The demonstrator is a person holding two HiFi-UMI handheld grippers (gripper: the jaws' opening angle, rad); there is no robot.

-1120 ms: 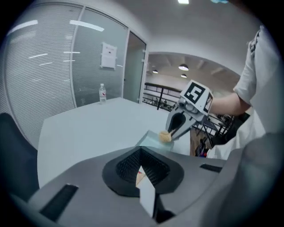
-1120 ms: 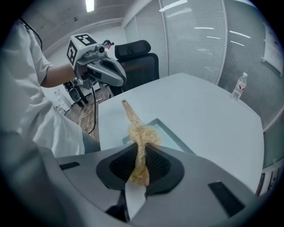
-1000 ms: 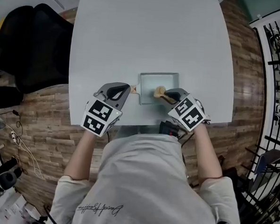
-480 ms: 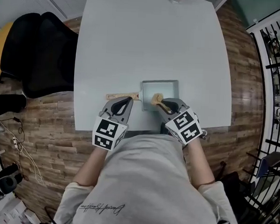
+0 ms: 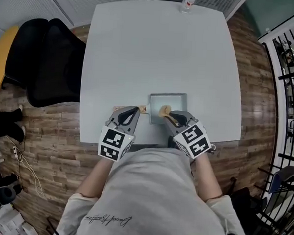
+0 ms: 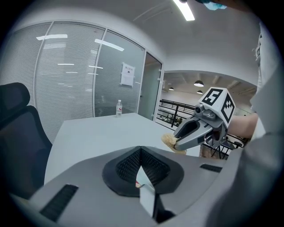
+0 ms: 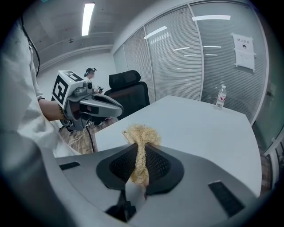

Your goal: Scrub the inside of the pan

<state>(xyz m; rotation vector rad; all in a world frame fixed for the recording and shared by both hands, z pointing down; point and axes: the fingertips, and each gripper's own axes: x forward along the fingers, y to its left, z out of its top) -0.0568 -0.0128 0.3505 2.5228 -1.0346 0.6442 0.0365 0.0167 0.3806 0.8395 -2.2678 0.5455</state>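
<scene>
A square grey pan (image 5: 180, 98) sits near the table's front edge, its wooden handle (image 5: 143, 109) pointing left. My right gripper (image 5: 171, 115) is shut on a tan fibrous scrubber (image 5: 164, 110), which rests inside the pan at its near left. In the right gripper view the scrubber (image 7: 141, 133) sticks out from the closed jaws of the right gripper (image 7: 141, 150). My left gripper (image 5: 135, 111) lies over the handle, shut, and its own view shows the left gripper (image 6: 141, 150) with nothing between its jaws. Whether it touches the handle I cannot tell.
A water bottle (image 5: 188, 1) stands at the table's far edge. A black office chair (image 5: 46, 58) is off the table's left side. A black metal railing (image 5: 291, 73) runs along the right. The floor is wood planks.
The left gripper has slid back to the left along the handle, away from the pan. The right gripper and scrubber stay in the pan's near part. The head view has shifted.
</scene>
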